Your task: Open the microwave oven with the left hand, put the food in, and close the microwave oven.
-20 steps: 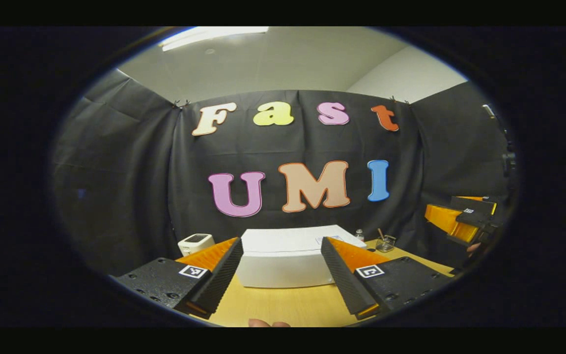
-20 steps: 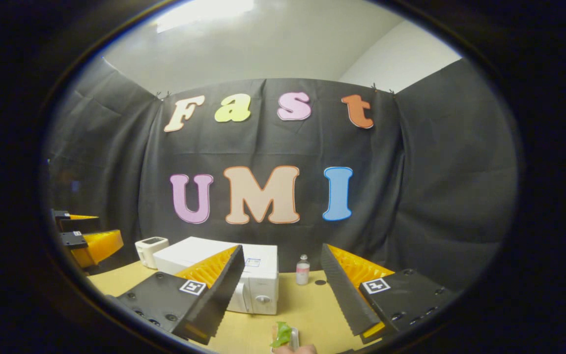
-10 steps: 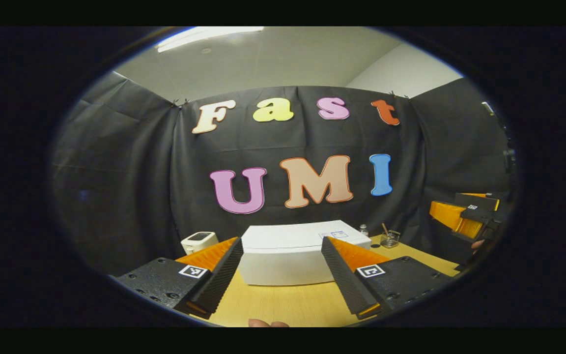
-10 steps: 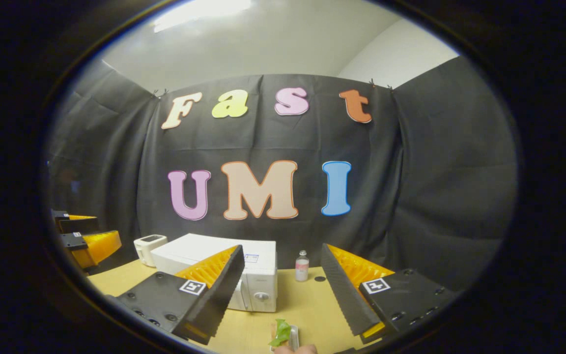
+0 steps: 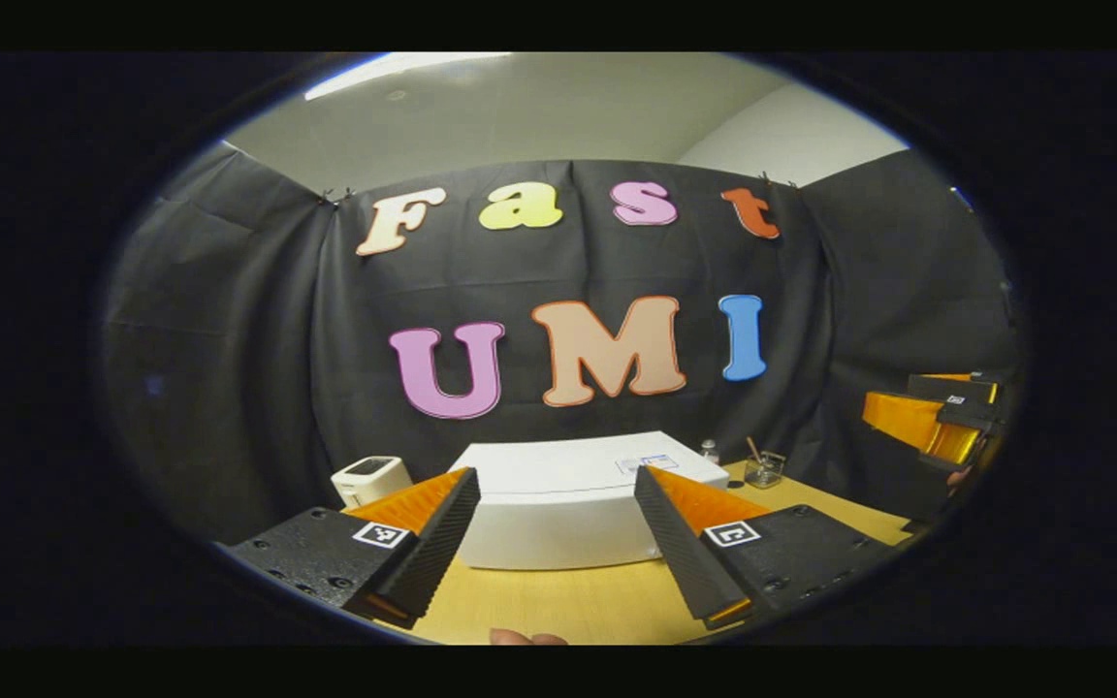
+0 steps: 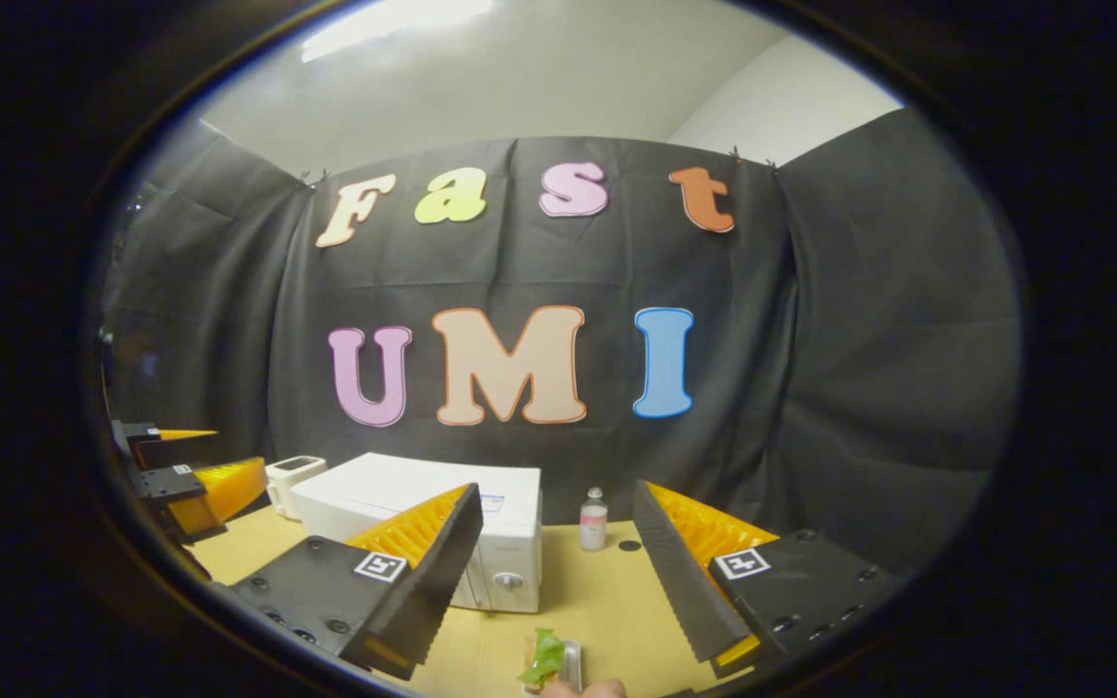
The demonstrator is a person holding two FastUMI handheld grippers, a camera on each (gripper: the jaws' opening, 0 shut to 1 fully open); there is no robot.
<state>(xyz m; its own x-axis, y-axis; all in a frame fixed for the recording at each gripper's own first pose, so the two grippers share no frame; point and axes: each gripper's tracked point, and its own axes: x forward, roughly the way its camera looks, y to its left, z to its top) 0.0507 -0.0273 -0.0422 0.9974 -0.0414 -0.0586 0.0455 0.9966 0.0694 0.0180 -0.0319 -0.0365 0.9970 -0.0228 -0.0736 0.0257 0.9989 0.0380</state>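
On the pale wooden table [image 6: 607, 601] we are facing one boxy white microwave oven [image 6: 442, 528], door closed. Our left gripper [image 5: 554, 553] and right gripper [image 6: 554, 582] are both hanging spread and empty. One leafy green food piece [image 6: 544, 659], near our edge, is looking soft and light; we would pinch it gently.

The left gripper [image 5: 554, 543] is held level above the tabletop with its jaws spread wide apart, nothing being held between its fingers [image 5: 432, 548]. The right gripper [image 6: 554, 572] is likewise held with its jaws spread wide and nothing clasped. Each gripper is seen farther off at the edge of the other's view, raised in the air.
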